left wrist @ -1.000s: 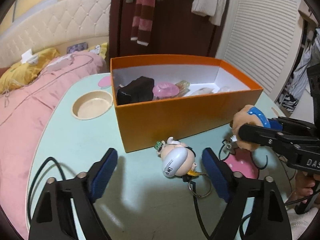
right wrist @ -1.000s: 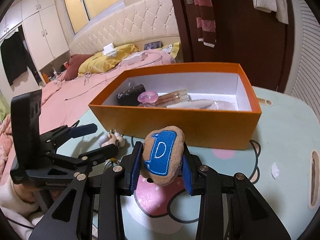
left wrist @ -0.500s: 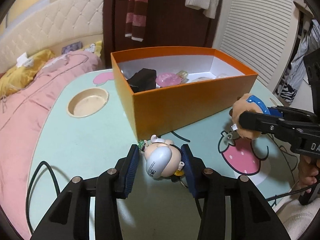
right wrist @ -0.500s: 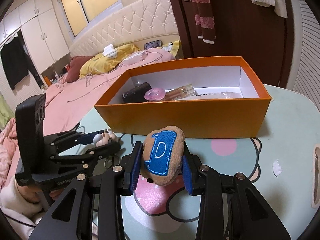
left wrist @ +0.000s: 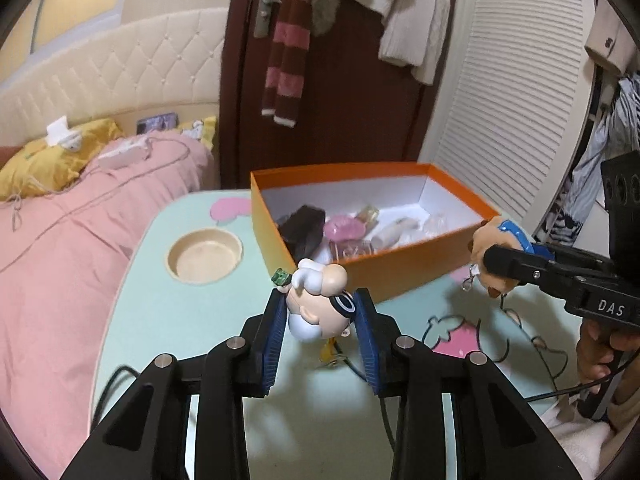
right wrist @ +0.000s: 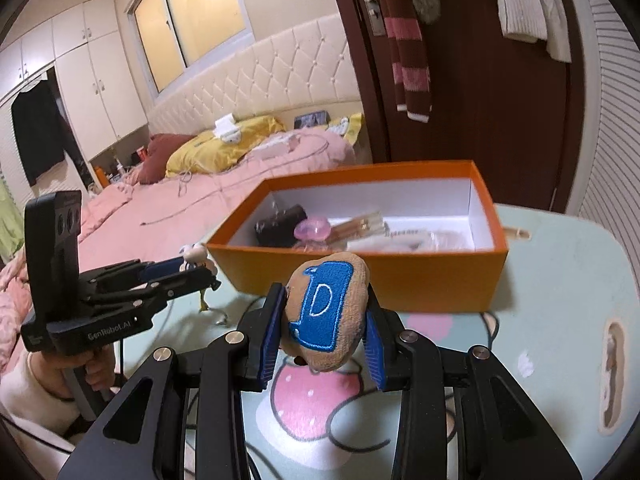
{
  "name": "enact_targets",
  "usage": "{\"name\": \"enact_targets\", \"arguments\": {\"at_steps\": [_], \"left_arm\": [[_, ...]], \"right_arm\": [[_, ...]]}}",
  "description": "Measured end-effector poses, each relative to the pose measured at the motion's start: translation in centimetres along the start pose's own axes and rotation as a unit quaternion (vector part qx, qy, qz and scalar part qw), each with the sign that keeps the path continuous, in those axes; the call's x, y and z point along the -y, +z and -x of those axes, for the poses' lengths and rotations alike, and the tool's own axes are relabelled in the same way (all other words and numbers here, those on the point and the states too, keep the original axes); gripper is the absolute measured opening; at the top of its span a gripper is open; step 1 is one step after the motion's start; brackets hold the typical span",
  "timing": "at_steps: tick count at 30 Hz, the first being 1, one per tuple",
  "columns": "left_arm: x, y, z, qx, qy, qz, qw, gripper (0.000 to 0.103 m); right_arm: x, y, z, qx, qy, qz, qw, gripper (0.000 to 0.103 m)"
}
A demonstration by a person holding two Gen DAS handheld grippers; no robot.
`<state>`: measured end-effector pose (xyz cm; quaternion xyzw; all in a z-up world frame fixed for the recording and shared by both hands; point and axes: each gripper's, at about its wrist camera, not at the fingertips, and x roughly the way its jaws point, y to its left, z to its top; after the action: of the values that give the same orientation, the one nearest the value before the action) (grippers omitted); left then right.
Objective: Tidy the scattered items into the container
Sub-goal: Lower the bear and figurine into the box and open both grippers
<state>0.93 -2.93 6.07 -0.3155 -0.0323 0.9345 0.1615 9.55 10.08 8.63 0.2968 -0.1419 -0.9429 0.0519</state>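
figurine (left wrist: 320, 304) pinched in just-closed left tongs (left wrist: 320, 334), plush (right wrist: 326, 314) seemingly clamped in right tongs (right wrist: 322, 344).

A pink-covered bed (right wrist: 224, 184) with cream tufted headboard (right wrist: 256, 80) beside a dark wooden door (right wrist: 480, 80), white wardrobes (right wrist: 88, 80) beyond.

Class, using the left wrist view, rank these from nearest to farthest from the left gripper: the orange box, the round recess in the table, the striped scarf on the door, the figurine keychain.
1. Figurine keychain: between the jaws of the left gripper.
2. Orange box: just beyond, slightly right.
3. Round recess: ahead on the left, roughly as near as the box; too close to call.
4. Striped scarf: farthest, hanging on the door behind.
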Motion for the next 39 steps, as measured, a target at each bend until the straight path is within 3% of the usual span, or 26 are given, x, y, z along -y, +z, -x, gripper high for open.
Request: {"name": "enact_targets", "arguments": {"at_steps": [7,15,23,25,27,29,31,39], "left_arm": [[0.9,3.3,0.3,0.028,-0.016,-0.019,0.9993,0.032],[1.7,6.3,-3.6,0.024,-0.017,-0.040,0.9988,0.032],[0.9,5.5,-8.1,-0.024,-0.011,-0.026,0.9993,0.032],[0.9,5.5,-8.4,-0.019,-0.007,-0.029,0.9994,0.033],[1.0,5.6,-8.6,-0.015,-0.005,-0.032,0.9994,0.041],[1.1,5.7,-8.5,-0.009,-0.012,-0.030,0.9994,0.058],[0.9,5.6,-8.5,-0.006,-0.009,-0.029,0.9995,0.065],[0.9,5.5,-9.0,0.004,0.006,-0.052,0.9986,0.065]], "right_arm": [[0.3,1.9,0.5,0.029,-0.002,0.010,1.000,0.038],[2.1,5.2,-0.9,0.055,-0.025,-0.002,0.998,0.038],[4.5,5.1,-5.0,0.010,-0.036,-0.029,0.999,0.039],[4.8,4.6,-5.9,-0.007,-0.041,-0.030,0.999,0.041],[4.1,4.4,-6.2,-0.010,-0.053,-0.004,0.999,0.046],[3.4,4.0,-6.4,-0.008,-0.062,0.015,0.998,0.052],[2.9,3.7,-6.5,0.000,-0.062,0.028,0.998,0.060],[2.4,3.6,-7.1,-0.016,-0.080,0.028,0.996,0.062]]}}
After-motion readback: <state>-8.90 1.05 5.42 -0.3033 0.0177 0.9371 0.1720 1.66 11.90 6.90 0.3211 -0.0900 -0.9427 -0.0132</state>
